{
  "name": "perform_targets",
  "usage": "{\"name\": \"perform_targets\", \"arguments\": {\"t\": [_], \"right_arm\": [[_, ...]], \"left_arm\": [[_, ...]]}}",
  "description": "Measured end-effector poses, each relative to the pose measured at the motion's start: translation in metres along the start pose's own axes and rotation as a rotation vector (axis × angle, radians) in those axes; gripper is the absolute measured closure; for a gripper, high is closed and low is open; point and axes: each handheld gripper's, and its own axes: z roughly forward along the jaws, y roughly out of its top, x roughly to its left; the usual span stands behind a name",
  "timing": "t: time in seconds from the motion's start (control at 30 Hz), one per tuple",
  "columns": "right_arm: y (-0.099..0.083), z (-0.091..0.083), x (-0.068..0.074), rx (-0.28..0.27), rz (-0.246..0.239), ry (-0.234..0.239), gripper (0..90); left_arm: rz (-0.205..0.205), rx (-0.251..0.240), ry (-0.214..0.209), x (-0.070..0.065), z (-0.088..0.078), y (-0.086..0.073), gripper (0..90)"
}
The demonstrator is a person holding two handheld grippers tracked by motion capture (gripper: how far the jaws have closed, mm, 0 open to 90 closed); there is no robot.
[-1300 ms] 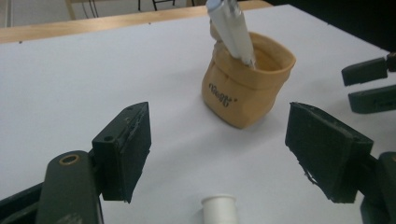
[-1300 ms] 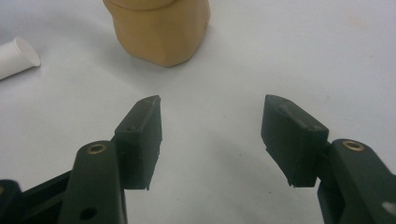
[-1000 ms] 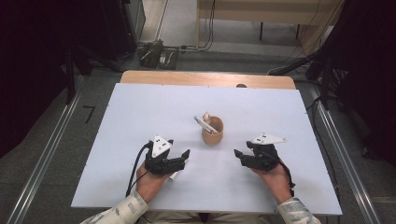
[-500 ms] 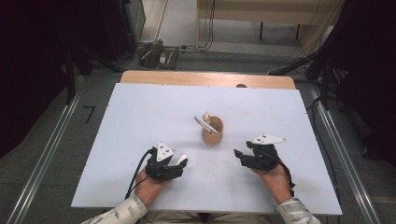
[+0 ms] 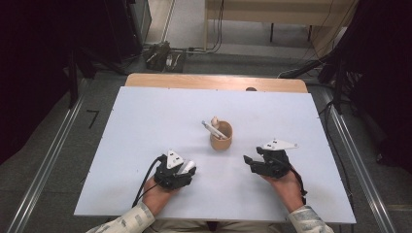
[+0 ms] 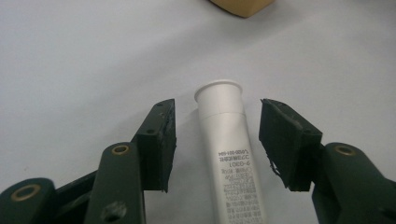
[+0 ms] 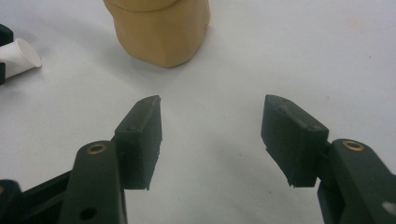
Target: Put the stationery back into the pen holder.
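Two black jaws of the left hand-held gripper straddle a white plastic tube lying on the white desk; they have just been closing, pads not yet touching. Right hand-held gripper waits apart, tan wooden cup ahead.

A laboratory or test room set up for recording, not a home. A plain white table with a bare wooden edge at its far side stands on grey carpet. Metal rails run along the floor on both sides of the table. Dark curtains hang at left and right, screening the area. Behind the table, a power strip and loose cables lie on the floor, near the legs of a wooden bench. A person sits at the near side, sleeves just visible
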Motion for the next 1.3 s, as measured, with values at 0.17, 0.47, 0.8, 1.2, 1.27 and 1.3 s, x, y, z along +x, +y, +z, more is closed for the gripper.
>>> {"name": "perform_targets", "arguments": {"t": [0.17, 0.47, 0.8, 1.2, 1.27, 1.3], "right_arm": [[0.000, 0.000, 0.000, -0.001, 0.001, 0.000, 36.7], [0.000, 0.000, 0.001, -0.001, -0.001, -0.002, 36.8], [0.000, 0.000, 0.001, -0.002, -0.005, -0.001, 36.8], [0.000, 0.000, 0.001, -0.005, -0.001, 0.006, 36.8], [0.000, -0.001, 0.001, -0.005, 0.003, 0.008, 36.8], [0.000, -0.001, 0.001, -0.006, 0.006, 0.013, 36.8]], "left_arm": [[0.023, 0.013, 0.005, -0.002, 0.002, -0.002, 52.1], [0.077, 0.014, 0.051, -0.011, 0.002, -0.004, 63.3], [0.068, 0.019, 0.015, -0.006, 0.002, -0.003, 68.0], [-0.033, -0.041, -0.082, 0.002, -0.001, 0.001, 68.2], [-0.052, -0.062, -0.105, 0.003, -0.003, 0.003, 68.3], [-0.064, -0.072, -0.115, 0.003, -0.003, 0.004, 68.3]]}}
